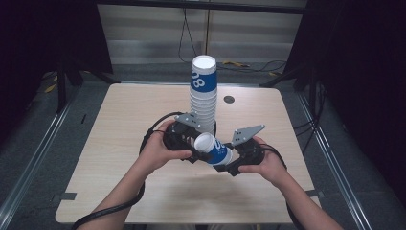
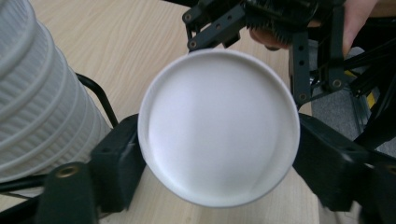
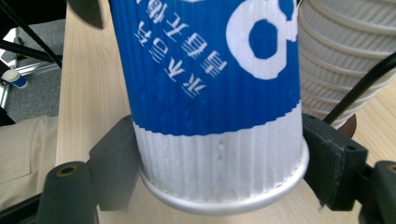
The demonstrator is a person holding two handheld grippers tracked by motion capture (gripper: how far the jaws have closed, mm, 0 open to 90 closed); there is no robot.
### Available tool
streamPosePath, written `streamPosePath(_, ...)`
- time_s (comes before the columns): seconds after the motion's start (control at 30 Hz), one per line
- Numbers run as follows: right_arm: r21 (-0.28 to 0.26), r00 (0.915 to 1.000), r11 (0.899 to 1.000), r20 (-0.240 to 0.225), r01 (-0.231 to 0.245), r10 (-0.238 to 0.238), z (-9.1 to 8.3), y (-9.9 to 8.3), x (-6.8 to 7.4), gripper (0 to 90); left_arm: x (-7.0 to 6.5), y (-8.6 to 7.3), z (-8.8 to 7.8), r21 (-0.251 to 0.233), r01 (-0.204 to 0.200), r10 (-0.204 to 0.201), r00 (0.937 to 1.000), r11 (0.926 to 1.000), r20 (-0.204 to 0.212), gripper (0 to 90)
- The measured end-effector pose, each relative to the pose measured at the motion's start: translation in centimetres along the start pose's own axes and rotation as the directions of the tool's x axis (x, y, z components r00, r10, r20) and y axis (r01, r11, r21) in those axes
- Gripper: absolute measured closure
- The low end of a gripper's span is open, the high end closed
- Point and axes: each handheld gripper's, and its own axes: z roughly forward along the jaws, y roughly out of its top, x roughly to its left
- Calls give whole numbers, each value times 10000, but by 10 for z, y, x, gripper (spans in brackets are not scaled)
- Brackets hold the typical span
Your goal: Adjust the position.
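Cup (image 1: 214, 149) lies sideways at the stack's (image 1: 203, 93) 6 o'clock, above the desk (image 1: 119, 143). Right hand-held gripper (image 3: 219, 158) clamps its rim end; left hand-held gripper (image 2: 217, 154) flanks its base, contact unclear. Stacking remains.

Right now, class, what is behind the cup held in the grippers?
Behind the cup stands a tall stack of ribbed paper cups on the table. The left gripper and the cup cover the stack's foot, so where it meets the table is hidden.
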Motion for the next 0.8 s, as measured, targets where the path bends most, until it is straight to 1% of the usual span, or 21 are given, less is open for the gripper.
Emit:
streamPosePath(0.03, 51, 10000, 10000, -14, 17, -17, -1, 0, 0, 222, 1, 0, 0, 43, -93, 93, 10000, 9999, 16, 206)
streamPosePath(0.1, 110, 10000, 9999, -7, 42, -42, -1, 0, -1, 224, 0, -1, 1, 37, -19, 19, 10000, 10000, 29, 206)
streamPosePath(0.2, 313, 10000, 9995, 4, 34, -34, -3, -1, -1, 228, 0, -1, 1, 332, -147, 148, 9999, 9993, -28, 186)
streamPosePath(0.3, 522, 9999, 9986, 37, 116, -118, -4, -2, -2, 229, -1, -1, 0, 496, -216, 224, 9996, 9985, -155, 182)
streamPosePath(0.33, 667, 9998, 9976, 111, 171, -179, -4, -2, -2, 228, -1, -1, 0, 580, -308, 318, 9994, 9978, -167, 181)
streamPosePath(0.37, 788, 9998, 9967, 65, 191, -197, -4, -2, -3, 228, -2, -1, 0, 678, -412, 427, 9989, 9968, -213, 181)
streamPosePath(0.43, 1172, 9994, 9926, 118, 311, -327, -5, -2, -3, 230, -2, -1, 1, 883, -525, 559, 9978, 9947, -362, 180)
streamPosePath(0.5, 1512, 9992, 9879, 133, 348, -372, -6, -1, -4, 230, -3, -1, 1, 1060, -570, 618, 9972, 9927, -424, 180)
streamPosePath(0.53, 1637, 9987, 9854, 118, 464, -490, -6, 0, -4, 230, -2, -2, 1, 1123, -615, 665, 9970, 9918, -406, 179)
streamPosePath(0.57, 1688, 9986, 9845, 111, 486, -512, -6, 0, -4, 230, -3, -2, 1, 1207, -567, 624, 9971, 9911, -437, 179)
streamPosePath(0.63, 1849, 9984, 9814, 140, 518, -553, -8, 2, -5, 229, -3, -2, 3, 1404, -629, 702, 9964, 9881, -473, 179)
streamPosePath(0.67, 1942, 9980, 9793, 160, 567, -609, -9, 3, -5, 228, -4, -3, 3, 1513, -594, 675, 9965, 9867, -496, 179)
streamPosePath(0.7, 2028, 9975, 9771, 166, 643, -691, -9, 4, -5, 228, -4, -3, 4, 1549, -675, 755, 9961, 9856, -463, 180)
streamPosePath(0.73, 2105, 9976, 9755, 129, 642, -684, -9, 5, -6, 228, -4, -3, 4, 1522, -659, 737, 9962, 9862, -466, 180)
streamPosePath(0.8, 2323, 9965, 9697, 159, 758, -817, -9, 6, -6, 228, -4, -3, 4, 1603, -647, 731, 9962, 9849, -467, 180)
